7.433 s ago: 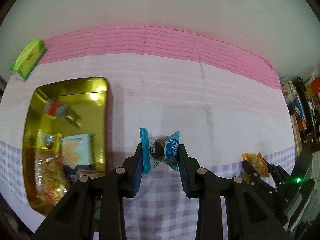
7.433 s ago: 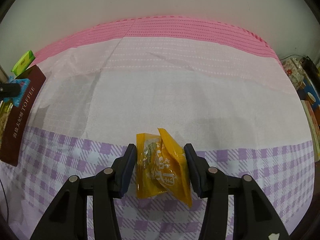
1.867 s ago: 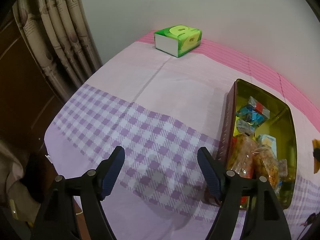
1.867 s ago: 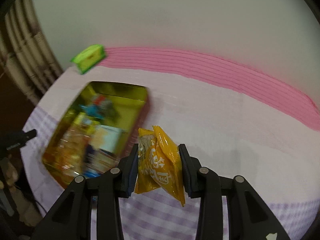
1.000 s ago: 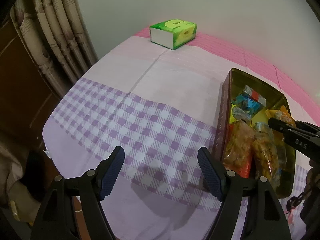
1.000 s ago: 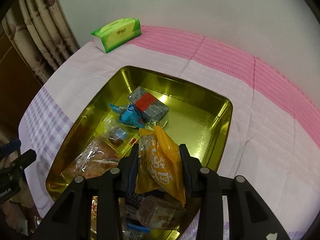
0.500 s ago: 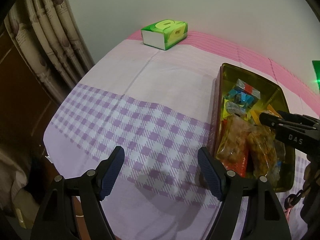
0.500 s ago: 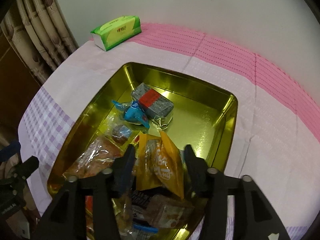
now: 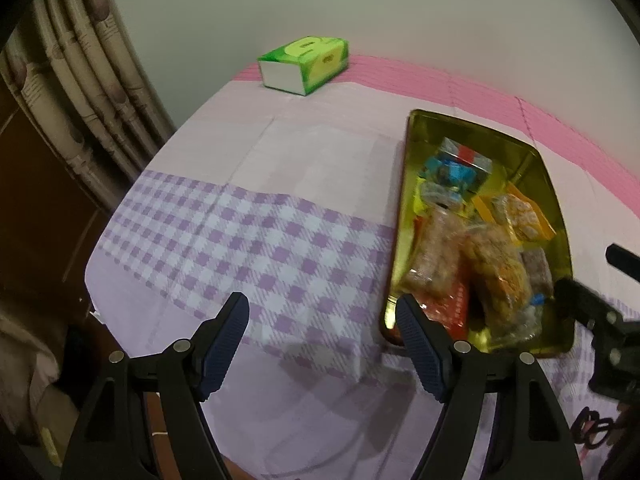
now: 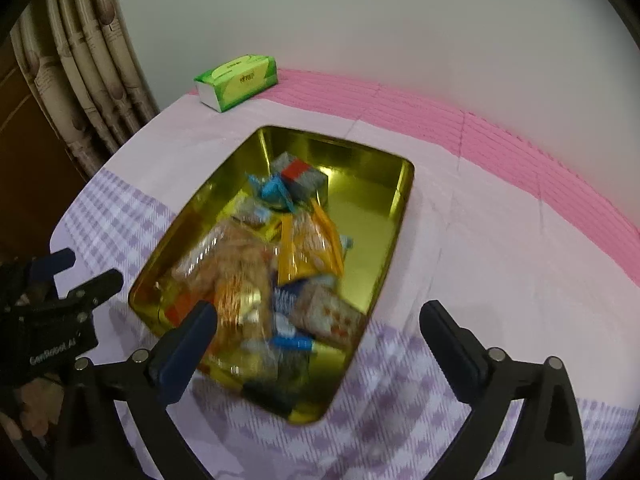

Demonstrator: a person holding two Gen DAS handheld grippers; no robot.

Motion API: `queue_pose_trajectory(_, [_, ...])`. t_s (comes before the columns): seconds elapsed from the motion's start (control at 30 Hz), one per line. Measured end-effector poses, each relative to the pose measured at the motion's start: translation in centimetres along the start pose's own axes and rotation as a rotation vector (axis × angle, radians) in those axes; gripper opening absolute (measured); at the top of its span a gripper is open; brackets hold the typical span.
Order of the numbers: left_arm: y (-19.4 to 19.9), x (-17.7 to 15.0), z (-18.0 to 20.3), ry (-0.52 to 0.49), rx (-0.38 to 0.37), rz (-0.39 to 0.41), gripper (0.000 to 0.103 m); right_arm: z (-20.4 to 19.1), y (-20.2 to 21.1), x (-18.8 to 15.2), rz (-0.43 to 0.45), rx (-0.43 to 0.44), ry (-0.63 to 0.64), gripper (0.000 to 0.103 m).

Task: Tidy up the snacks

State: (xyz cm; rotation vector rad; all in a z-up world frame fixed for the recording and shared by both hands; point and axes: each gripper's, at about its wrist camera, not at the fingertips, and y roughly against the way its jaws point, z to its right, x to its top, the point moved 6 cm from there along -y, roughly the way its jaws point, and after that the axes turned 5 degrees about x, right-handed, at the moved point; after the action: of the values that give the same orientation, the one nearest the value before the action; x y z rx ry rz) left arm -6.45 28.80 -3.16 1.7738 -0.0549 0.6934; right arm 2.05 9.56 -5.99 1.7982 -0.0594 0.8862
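The right gripper (image 10: 316, 320) has just been opening and stands spread and empty, the orange snack packet (image 10: 310, 246) lies in the gold tin (image 10: 404, 200), and the left gripper (image 9: 320, 320) hangs empty, so little seems left.

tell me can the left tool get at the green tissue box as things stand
Probably yes. The left tool is open and empty, and only bare tablecloth lies between it and the green tissue box; the gold tin sits off to the side.

Snack-filled gold tin (image 10: 404, 184) on tablecloth (image 10: 480, 248)
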Motion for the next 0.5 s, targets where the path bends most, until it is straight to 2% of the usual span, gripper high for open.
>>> queue_pose_trajectory(0.13, [0.3, -0.5, 1.0, -0.028, -0.003, -0.002, 0.076, 0.0, 0.4, -1.5, -0.008, 0.017, -0.017, 0.101])
queue_pose_trajectory(0.5, [0.5, -1.1, 2.1, -0.057, -0.012, -0.009, 0.076, 0.0, 0.3, -2.9, -0.047, 0.020, -0.033, 0.101])
